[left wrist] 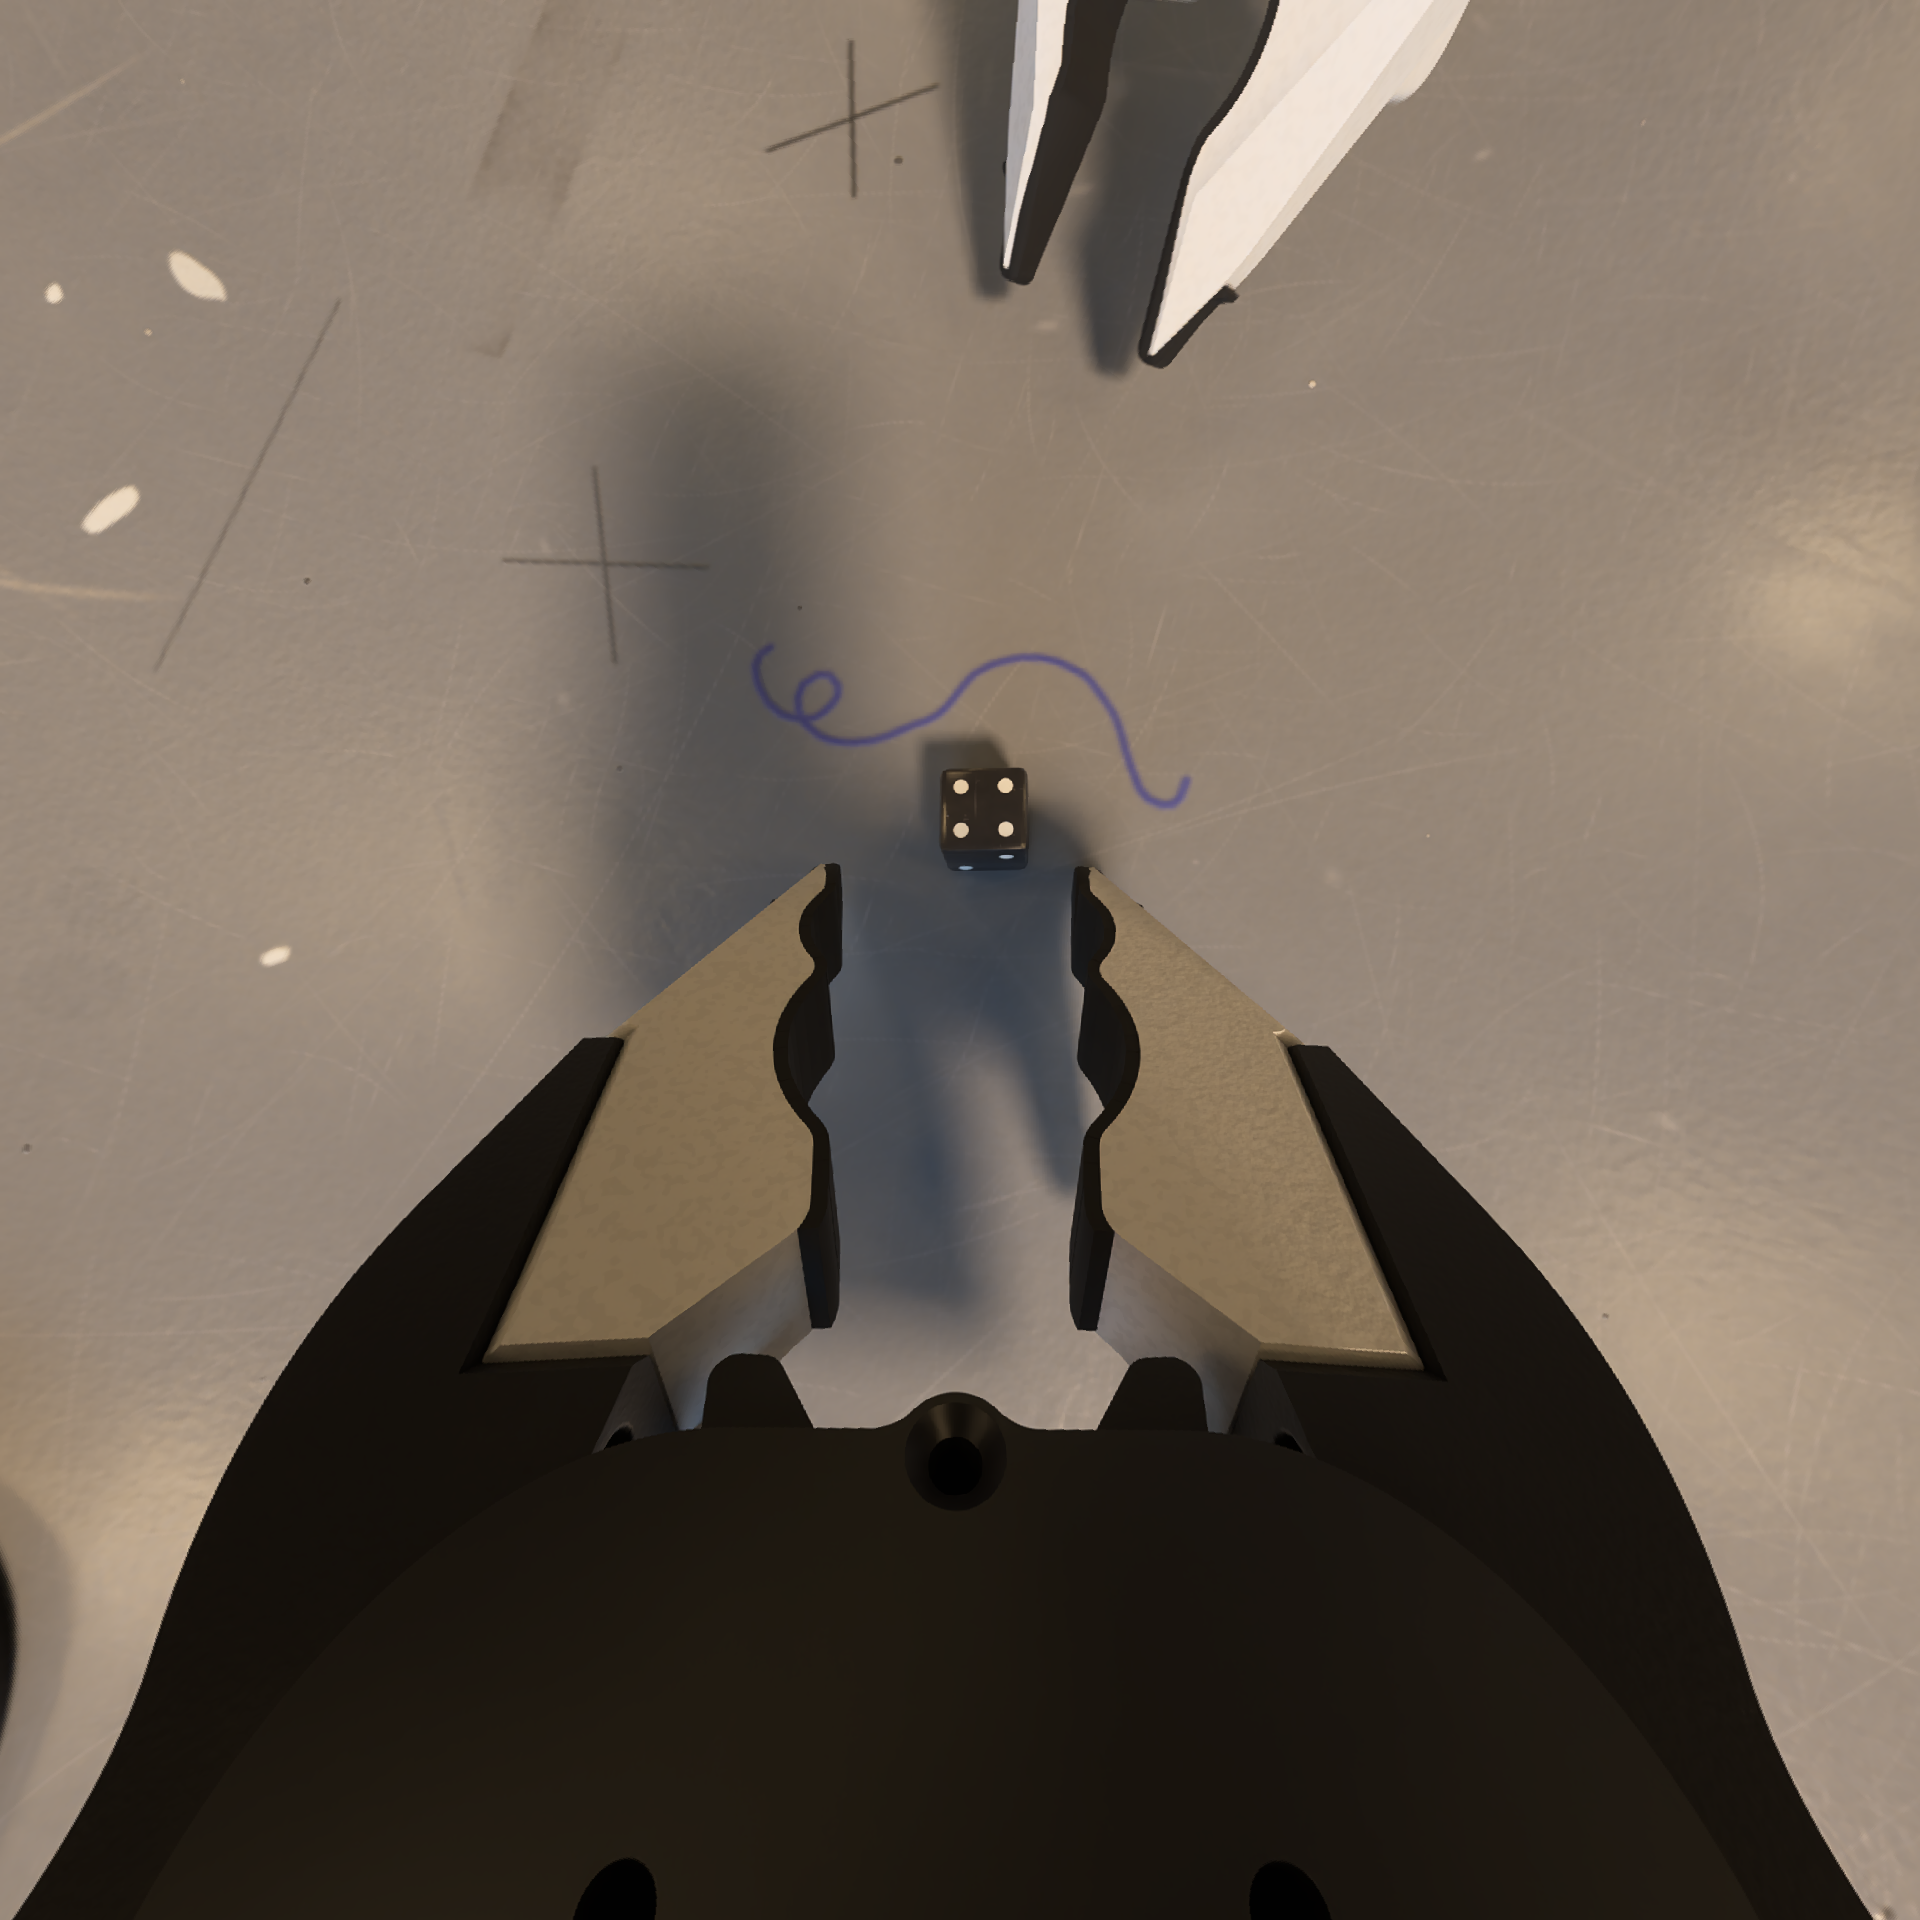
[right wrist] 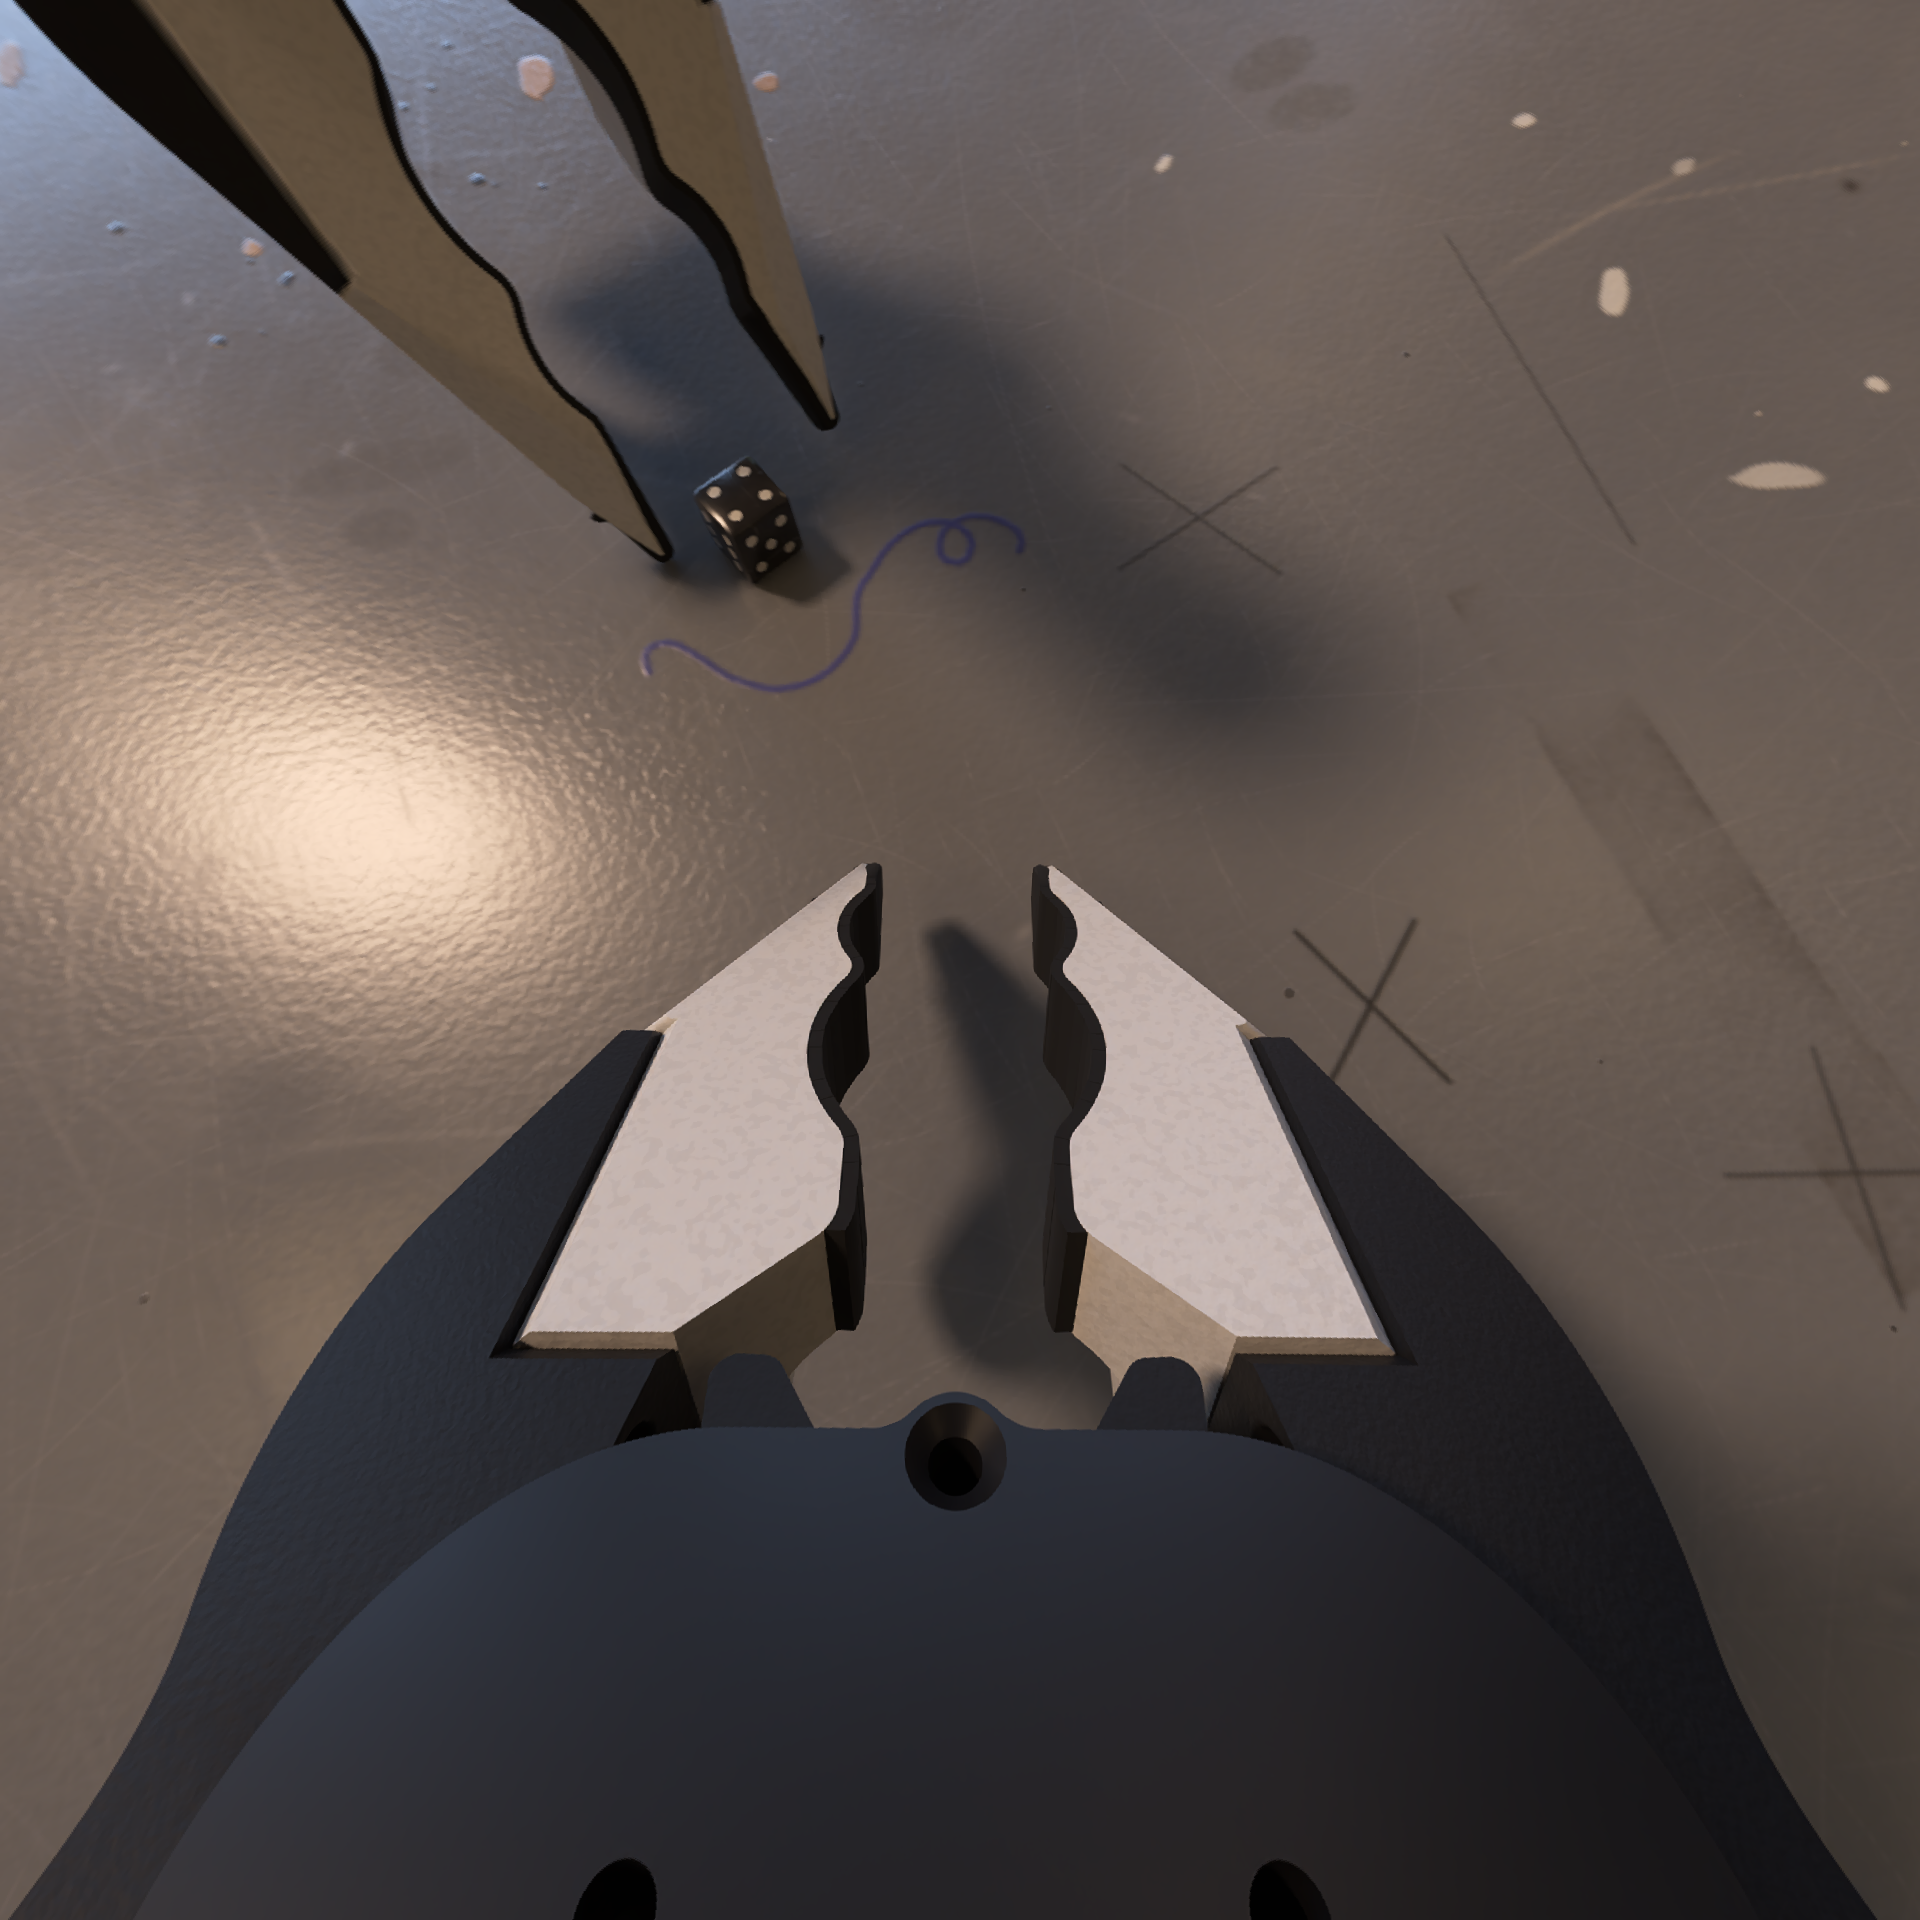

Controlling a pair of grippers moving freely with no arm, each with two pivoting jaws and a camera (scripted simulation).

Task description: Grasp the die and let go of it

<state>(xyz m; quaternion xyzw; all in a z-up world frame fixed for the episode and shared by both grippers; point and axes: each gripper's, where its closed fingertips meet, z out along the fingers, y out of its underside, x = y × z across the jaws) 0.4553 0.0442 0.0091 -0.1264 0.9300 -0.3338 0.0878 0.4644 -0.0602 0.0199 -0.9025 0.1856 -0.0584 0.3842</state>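
Note:
A small black die (left wrist: 984,819) with white pips rests on the grey table, its four-pip face up. My left gripper (left wrist: 956,873) is open, its fingertips just short of the die, one on each side of its line. In the right wrist view the die (right wrist: 749,516) lies between the left gripper's (right wrist: 743,488) two tan fingers, close to the nearer one, with no visible contact. My right gripper (right wrist: 956,871) is open and empty, hovering well back from the die; it also shows at the top of the left wrist view (left wrist: 1086,317).
A blue scribble (left wrist: 966,717) is drawn on the table just beyond the die. Pencil crosses (left wrist: 608,564), thin lines and white paint flecks (left wrist: 109,509) mark the grey surface. A dark round object (left wrist: 8,1642) shows at the left edge.

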